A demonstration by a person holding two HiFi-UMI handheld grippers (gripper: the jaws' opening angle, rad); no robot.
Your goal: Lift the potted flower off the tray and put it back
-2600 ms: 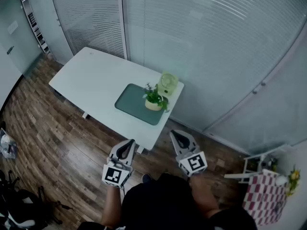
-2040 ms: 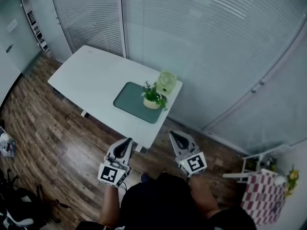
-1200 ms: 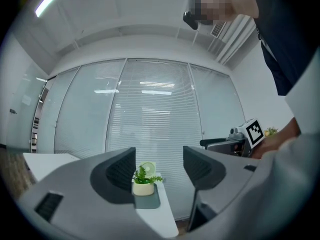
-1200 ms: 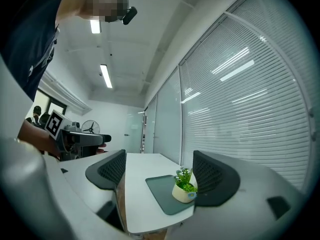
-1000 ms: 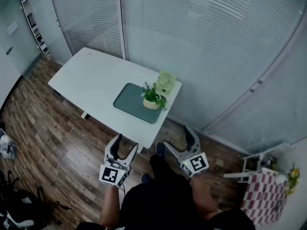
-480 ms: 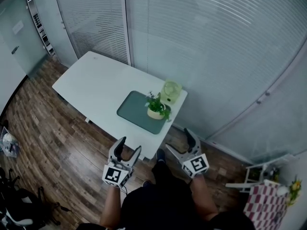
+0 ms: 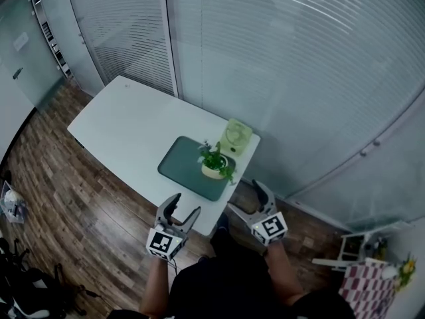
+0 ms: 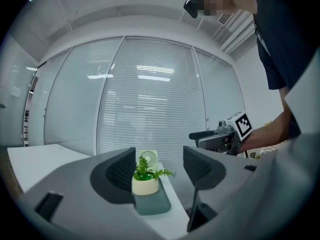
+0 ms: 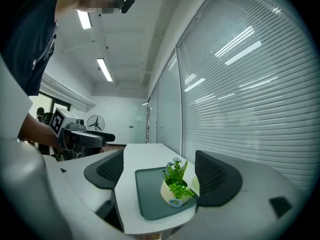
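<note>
A potted flower (image 7: 214, 165), green leaves in a cream pot, stands on the right end of a dark green tray (image 7: 186, 173) on the white table (image 7: 133, 128). My left gripper (image 7: 182, 209) hovers open and empty just off the table's near edge. My right gripper (image 7: 249, 200) is open and empty too, off the table's right corner. In the left gripper view the potted flower (image 8: 145, 183) shows between the spread jaws, well ahead, with the right gripper (image 8: 220, 136) beyond. The right gripper view has the potted flower (image 9: 175, 193) on the tray (image 9: 149, 194).
A pale green round fan (image 7: 234, 137) stands on the table right behind the pot. Glass walls with blinds (image 7: 299, 65) close off the far side. Wood floor (image 7: 80, 224) surrounds the table. A white stand (image 7: 362, 248) sits at the lower right.
Both grippers have gone from shut to open. The person has stepped up to the table, so both grippers are now close to its near edge. The pot has not moved.
</note>
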